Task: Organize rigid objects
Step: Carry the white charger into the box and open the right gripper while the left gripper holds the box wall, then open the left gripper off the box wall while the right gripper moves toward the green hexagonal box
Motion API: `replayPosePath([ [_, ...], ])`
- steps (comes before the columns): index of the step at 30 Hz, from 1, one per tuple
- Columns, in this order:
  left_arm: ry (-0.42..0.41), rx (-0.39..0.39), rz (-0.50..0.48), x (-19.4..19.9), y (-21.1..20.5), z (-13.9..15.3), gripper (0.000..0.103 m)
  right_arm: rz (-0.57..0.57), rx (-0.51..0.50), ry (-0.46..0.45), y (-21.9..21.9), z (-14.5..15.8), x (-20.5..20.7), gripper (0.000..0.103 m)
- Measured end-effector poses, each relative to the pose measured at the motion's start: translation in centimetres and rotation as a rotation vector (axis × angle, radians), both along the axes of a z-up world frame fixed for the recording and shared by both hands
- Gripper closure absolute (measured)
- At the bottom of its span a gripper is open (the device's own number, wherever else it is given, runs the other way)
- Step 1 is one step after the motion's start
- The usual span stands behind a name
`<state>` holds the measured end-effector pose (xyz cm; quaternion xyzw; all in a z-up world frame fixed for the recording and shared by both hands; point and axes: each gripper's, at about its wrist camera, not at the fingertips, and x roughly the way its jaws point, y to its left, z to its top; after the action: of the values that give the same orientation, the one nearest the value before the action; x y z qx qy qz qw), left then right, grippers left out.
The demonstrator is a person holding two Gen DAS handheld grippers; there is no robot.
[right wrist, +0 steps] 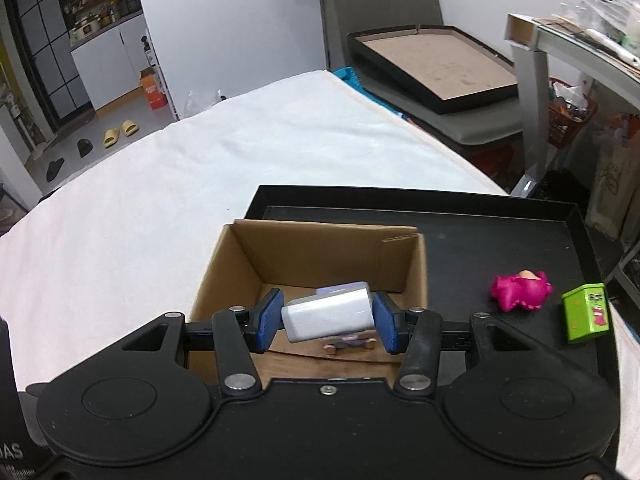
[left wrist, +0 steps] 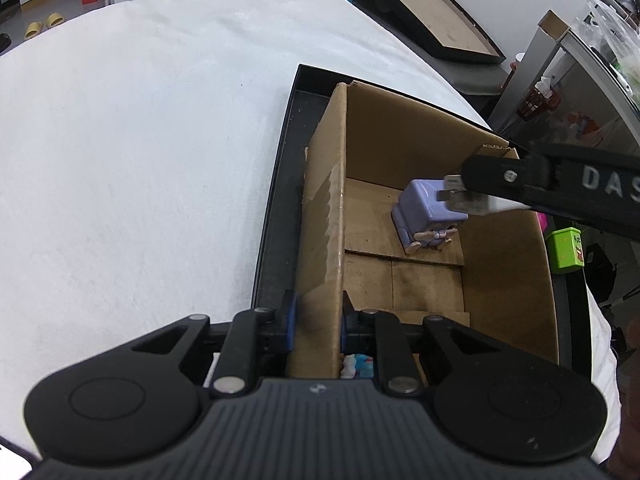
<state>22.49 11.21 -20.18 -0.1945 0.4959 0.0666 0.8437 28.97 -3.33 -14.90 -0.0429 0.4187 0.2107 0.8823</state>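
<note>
Now the right hand-held gripper (right wrist: 327, 322) is clamped on a white charger (right wrist: 328, 316), right above the open cardboard box (right wrist: 224, 268), its long side lying across. The left hand-held gripper (left wrist: 319, 320) pinches the box's near wall, so down is the way.

Home interior, slippers (right wrist: 119, 132) on floor by doorway, cluttered shelves (right wrist: 102, 12) (kitchen-ish), white-clothed table (right wrist: 200, 168)

Matt cardboard box (right wrist: 304, 256), glossy plastic charger (right wrist: 328, 312)
</note>
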Motion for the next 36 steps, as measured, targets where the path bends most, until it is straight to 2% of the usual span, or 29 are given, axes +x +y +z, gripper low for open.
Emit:
replayPosePath([
  [4, -0.007, -0.021, 0.008, -0.2, 0.5, -0.1, 0.084, -0.007, 0.016, 0.038, 0.8, -0.6, 0.7, 0.055],
  [10, -0.015, -0.02, -0.001, -0.4, 0.7, -0.1, 0.084, -0.004, 0.018, 0.049, 2.1, -1.0, 1.1, 0.055],
  [14, -0.017, -0.018, -0.006, -0.5, 0.7, -0.1, 0.084, 0.033, 0.046, 0.024, 2.8, -0.4, 1.1, 0.054],
  [17, -0.014, -0.013, -0.005, -0.5, 0.5, 0.0, 0.084, 0.036, 0.031, -0.018, 2.8, 0.2, 0.8, 0.047],
  [20, -0.016, -0.009, -0.004, -0.5, 0.4, 0.1, 0.084, 0.036, 0.068, -0.02, 1.4, 0.8, 0.5, 0.047],
  [25, -0.01, 0.003, 0.003, -0.5, 0.1, 0.2, 0.084, -0.008, 0.072, -0.032, -2.1, 1.2, 0.0, 0.046],
  [29, 0.015, -0.009, 0.018, -0.3, 0.0, 0.3, 0.084, -0.048, 0.081, -0.037, -4.8, 1.2, 0.1, 0.046],
  [36, 0.059, 0.014, 0.015, -0.2, -1.2, 0.5, 0.084, -0.086, 0.091, -0.03, -8.7, 0.5, 0.4, 0.046],
])
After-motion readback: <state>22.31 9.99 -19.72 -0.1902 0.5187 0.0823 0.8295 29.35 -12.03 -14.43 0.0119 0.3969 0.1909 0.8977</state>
